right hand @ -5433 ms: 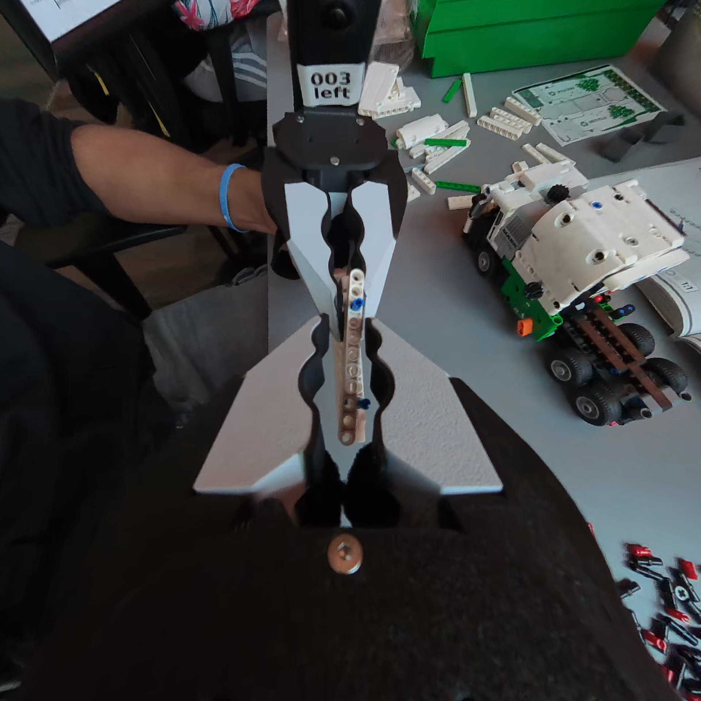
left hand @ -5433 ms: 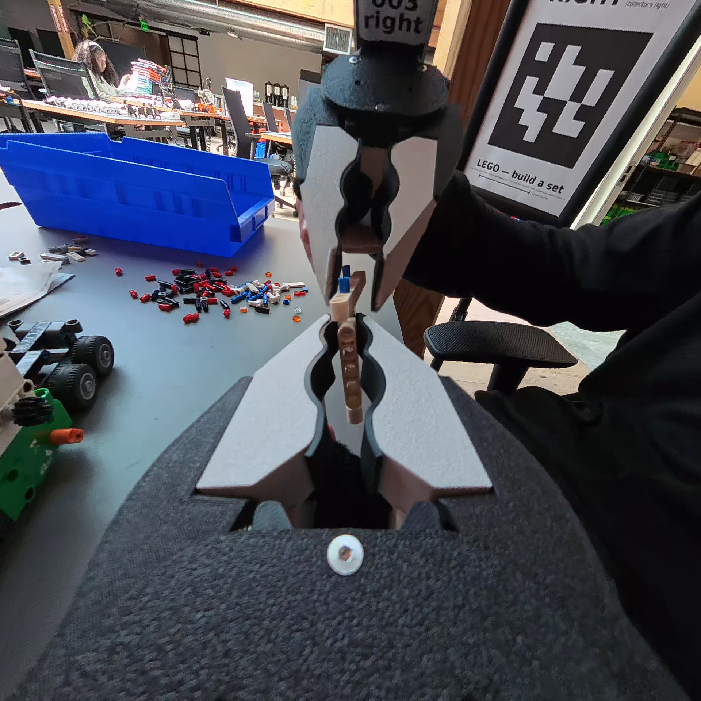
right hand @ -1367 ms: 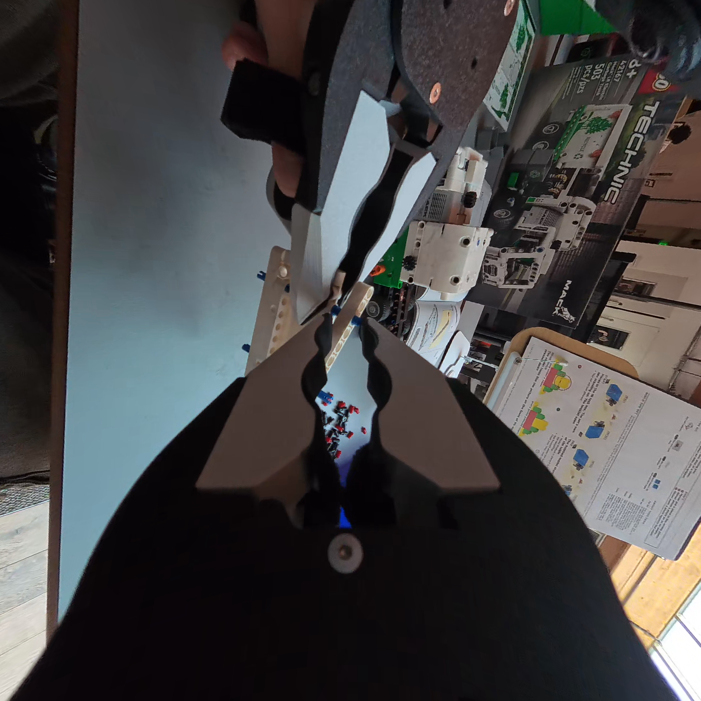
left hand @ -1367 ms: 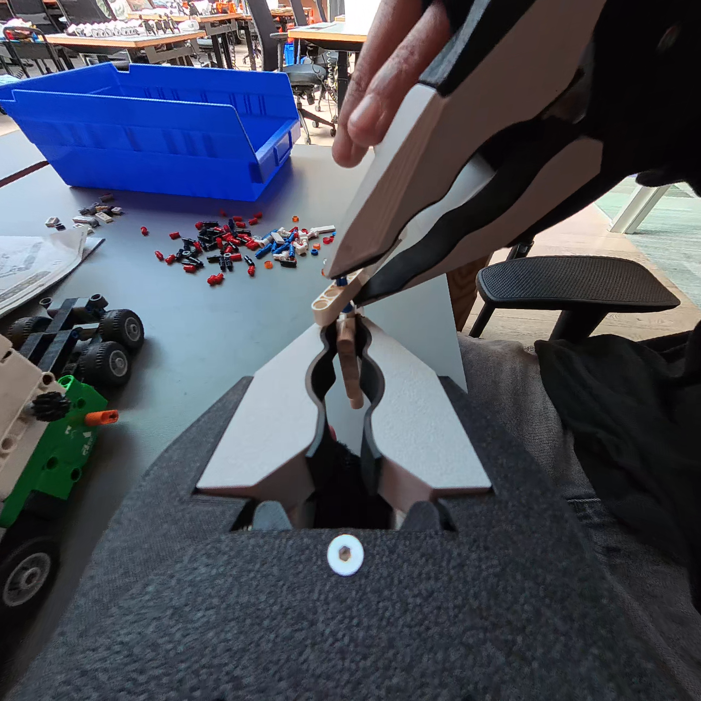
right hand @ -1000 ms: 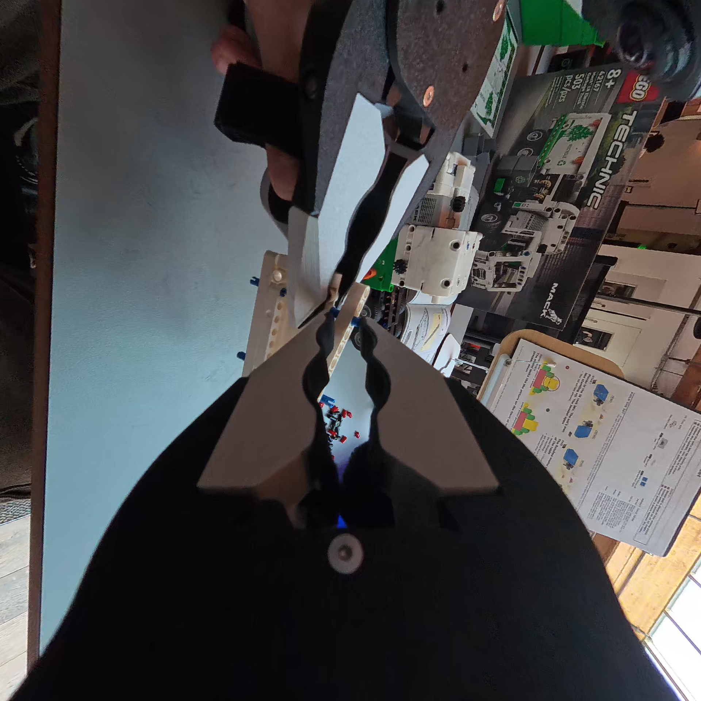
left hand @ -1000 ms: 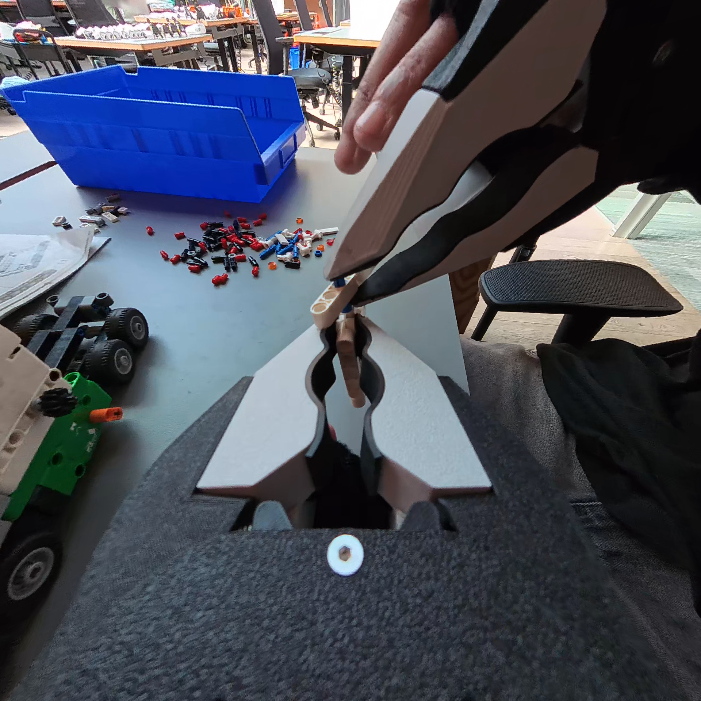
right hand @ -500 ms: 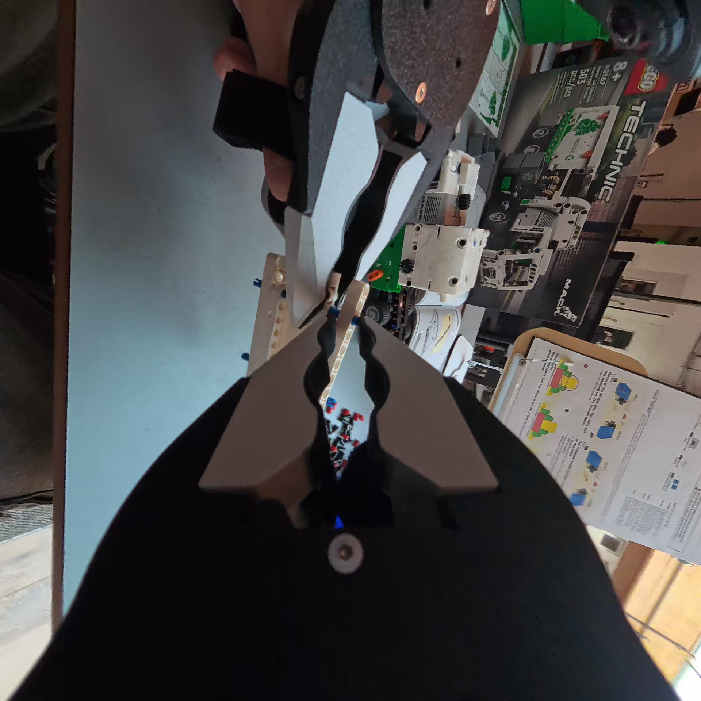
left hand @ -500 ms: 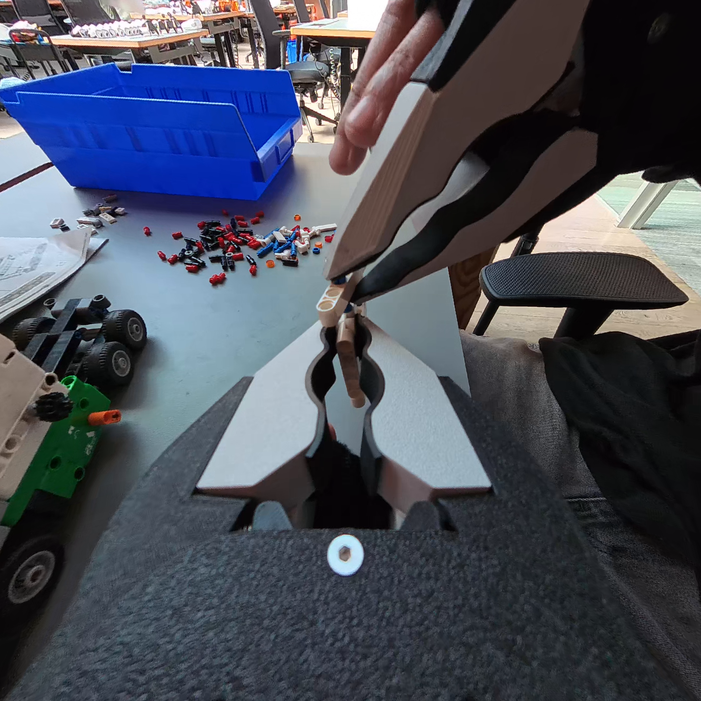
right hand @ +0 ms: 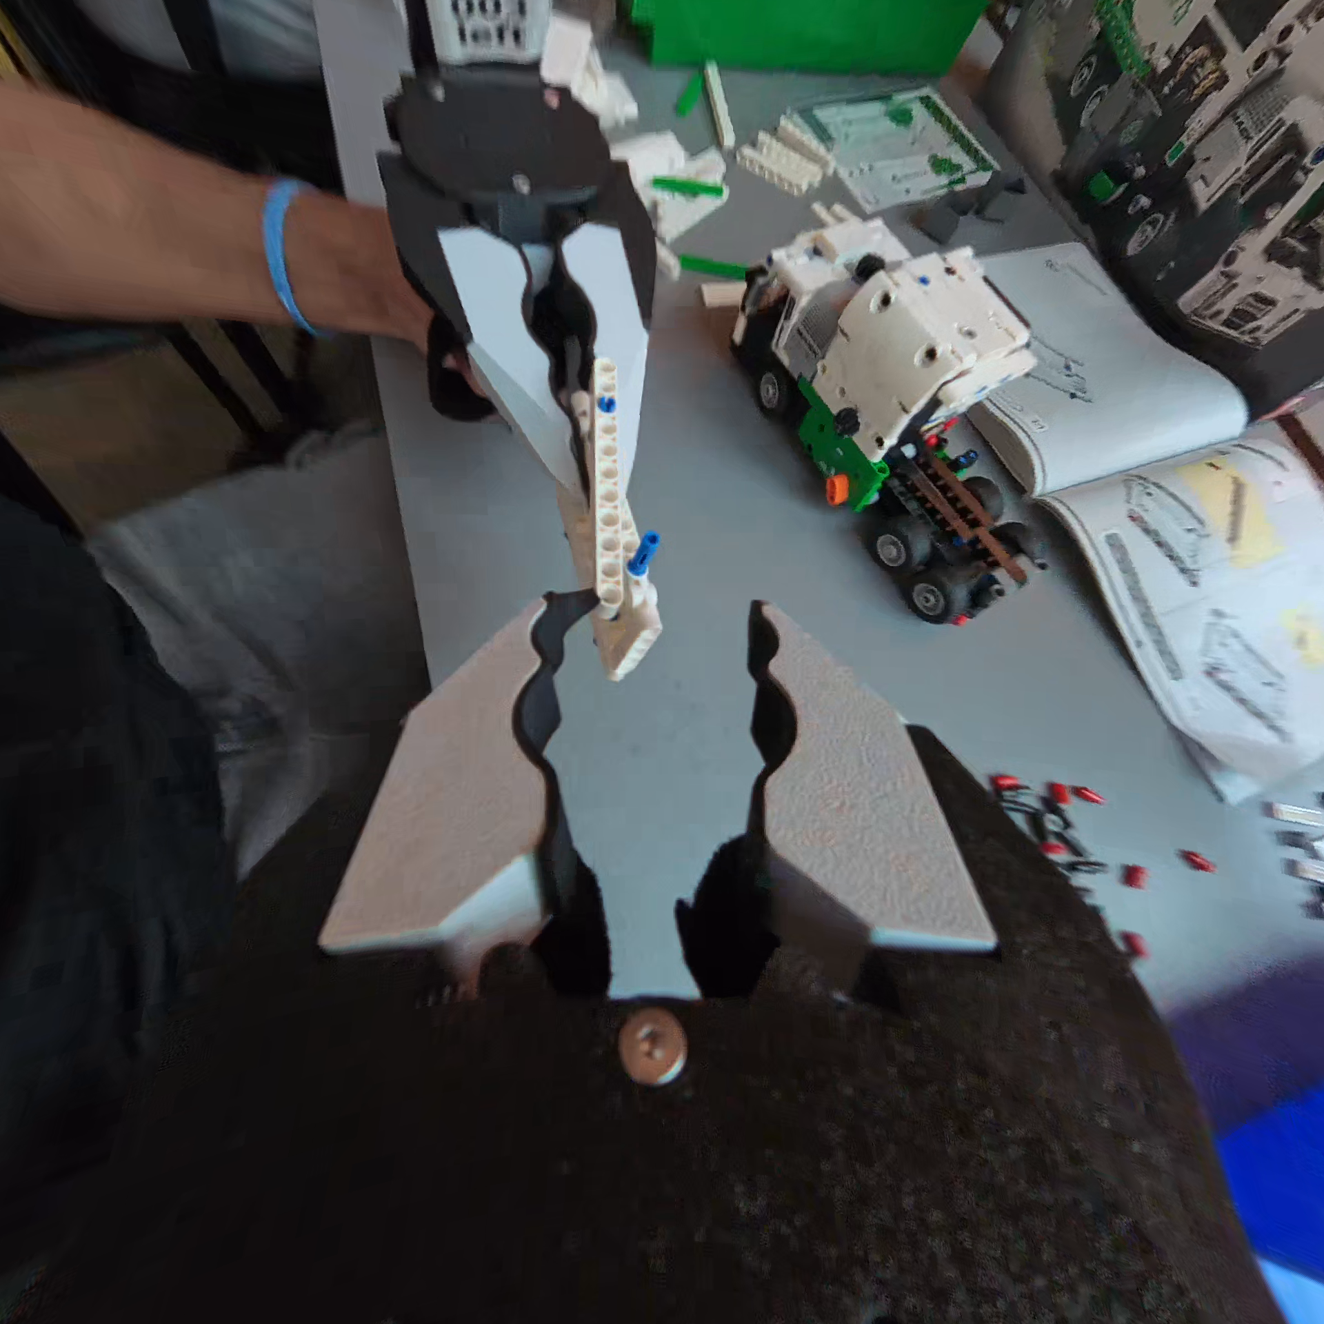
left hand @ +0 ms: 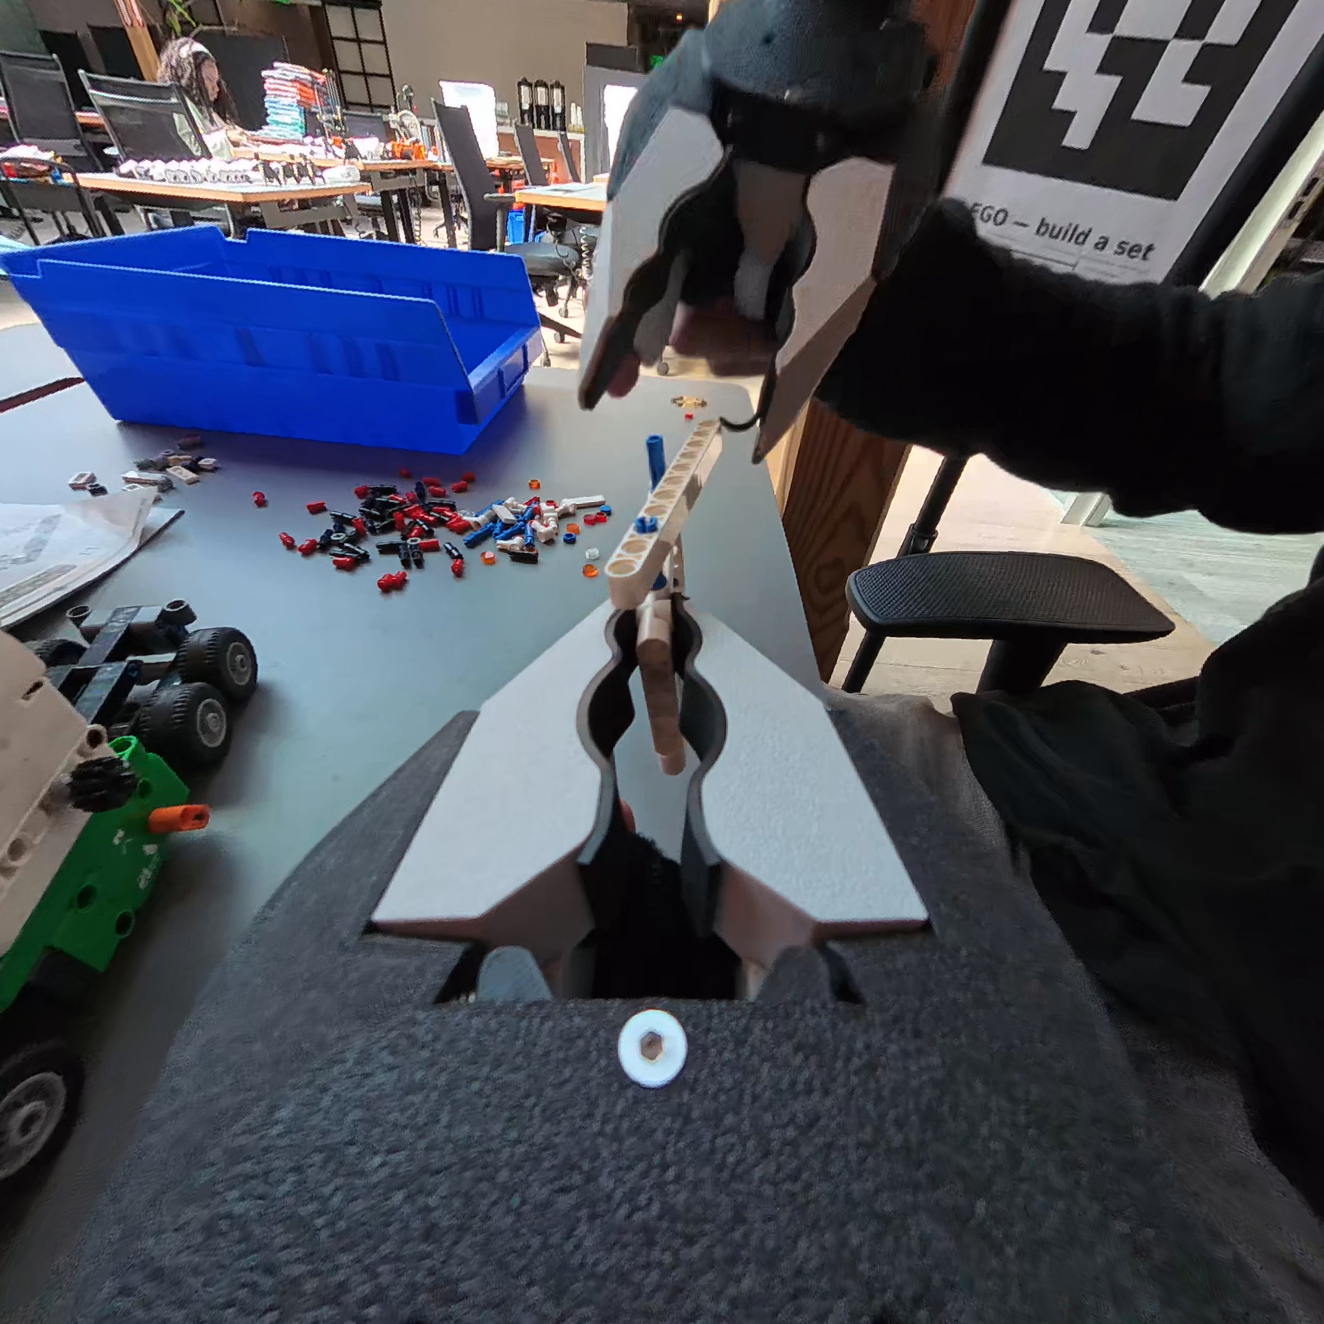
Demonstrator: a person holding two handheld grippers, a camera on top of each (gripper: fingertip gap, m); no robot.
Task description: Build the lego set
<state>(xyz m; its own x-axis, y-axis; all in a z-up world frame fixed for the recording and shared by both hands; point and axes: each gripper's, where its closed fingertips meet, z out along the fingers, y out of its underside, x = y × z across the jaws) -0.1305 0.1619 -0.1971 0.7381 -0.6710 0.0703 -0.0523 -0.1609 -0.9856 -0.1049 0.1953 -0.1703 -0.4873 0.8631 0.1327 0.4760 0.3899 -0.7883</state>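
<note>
1. Your left gripper (left hand: 648,620) is clamped on a small assembly of white holed plastic beams (left hand: 663,512); in the left wrist view the assembly rises from the fingertips at frame centre and slants toward the upper right.
2. A blue plastic pin (left hand: 653,454) stands out of the upper beam near its far end; a second blue pin sits lower down the same beam.
3. Your right gripper (right hand: 648,637) has its jaws spread wide and grips nothing. In the right wrist view the near end of the beam assembly (right hand: 612,530) lies just inside its left finger; contact cannot be judged.
4. In the left wrist view, the right gripper (left hand: 673,401) hangs at upper centre, just above the beam's far end.
5. The partly built white and green toy truck with black wheels (right hand: 888,401) stands on the grey table (right hand: 716,501) at right centre.
6. Loose small red, black and blue pieces (left hand: 444,523) lie scattered on the table at left centre, in front of a blue plastic bin (left hand: 286,337).
7. An open instruction booklet (right hand: 1175,544) lies at the right edge.
</note>
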